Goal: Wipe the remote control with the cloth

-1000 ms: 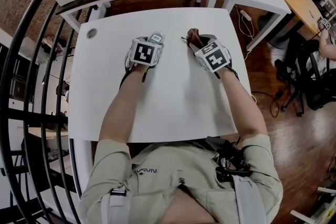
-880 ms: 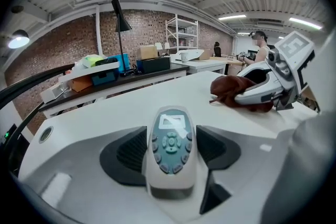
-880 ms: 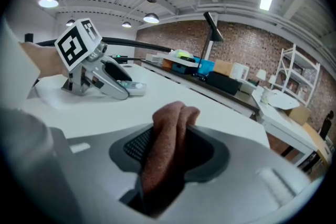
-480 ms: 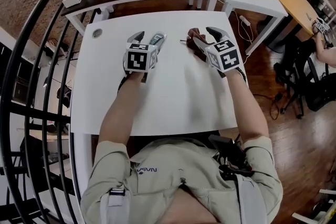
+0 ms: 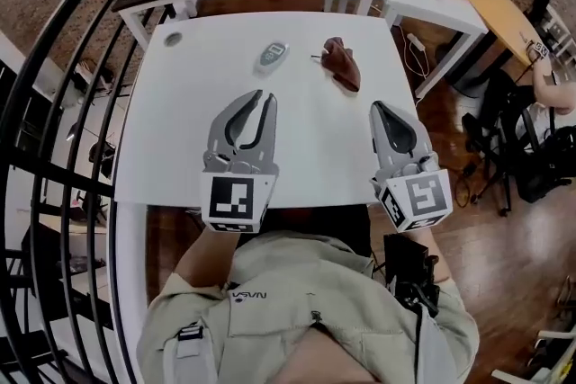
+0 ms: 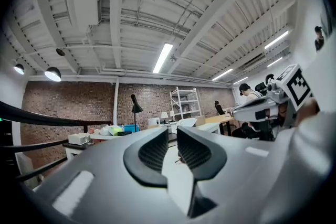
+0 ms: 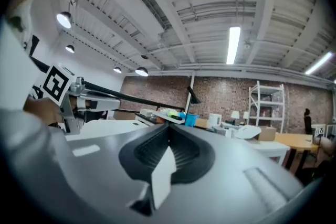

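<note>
The remote control (image 5: 271, 56) lay on the far half of the white surface (image 5: 171, 139), with its long axis slightly tilted in the head view. It was a small, oblong unit with rounded ends and a light grey casing. A darker panel showed on its upper face, but the buttons were too small to make out. The cloth (image 5: 342, 64) lay to the right of the remote, apart from it. The cloth was reddish-brown, crumpled and bunched into an elongated heap.

Both tongs were at the near edge of the surface, well apart from the remote and the cloth, and pointed toward the far side. The left tongs (image 5: 264, 96) had just been closing. A narrow gap remained between the ribbed pads, and nothing stood between them. The right tongs (image 5: 378, 107) had just closed. Their jaws were clenched together, tip to tip, and gripped nothing.
</note>
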### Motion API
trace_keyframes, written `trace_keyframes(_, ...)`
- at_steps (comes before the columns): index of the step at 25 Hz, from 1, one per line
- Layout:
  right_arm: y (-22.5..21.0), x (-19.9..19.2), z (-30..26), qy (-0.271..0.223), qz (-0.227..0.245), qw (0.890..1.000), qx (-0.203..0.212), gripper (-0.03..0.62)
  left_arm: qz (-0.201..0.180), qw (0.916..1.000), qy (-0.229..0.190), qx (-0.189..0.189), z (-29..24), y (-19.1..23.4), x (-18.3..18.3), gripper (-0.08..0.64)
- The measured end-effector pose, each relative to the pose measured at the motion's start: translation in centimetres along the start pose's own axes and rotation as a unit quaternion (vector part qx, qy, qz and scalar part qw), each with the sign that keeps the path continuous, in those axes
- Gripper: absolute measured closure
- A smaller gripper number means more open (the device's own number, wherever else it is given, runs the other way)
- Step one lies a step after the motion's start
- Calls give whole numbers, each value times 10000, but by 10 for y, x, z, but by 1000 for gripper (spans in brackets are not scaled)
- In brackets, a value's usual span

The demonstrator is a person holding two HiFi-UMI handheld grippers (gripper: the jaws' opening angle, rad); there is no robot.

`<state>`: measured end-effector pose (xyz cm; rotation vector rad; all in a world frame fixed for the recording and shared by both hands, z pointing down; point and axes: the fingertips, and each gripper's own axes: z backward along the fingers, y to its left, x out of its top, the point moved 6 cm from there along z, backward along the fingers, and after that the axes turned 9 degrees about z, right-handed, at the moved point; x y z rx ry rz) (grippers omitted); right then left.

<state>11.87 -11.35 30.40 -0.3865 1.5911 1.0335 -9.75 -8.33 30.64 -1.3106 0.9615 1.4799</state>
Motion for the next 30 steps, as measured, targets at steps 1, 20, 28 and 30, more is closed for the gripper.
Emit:
trace_keyframes(1,9,-5,8,53,-103,9999,9,588,35,9999,-102,37,9,-8,0,510)
trace_keyframes(20,81,-47,61,697,-810,9928,531,591,-70,9972,735,-146,75,-57,-70,554)
trace_keyframes(28,77,-47,60,718,-851,9926,480,591,45,9969,775,-129,72,-58,-70,554)
trace_keyframes(30,77,-49,60,716,-843,9926,497,591,65,9970,765,-96,73,-58,-72,555)
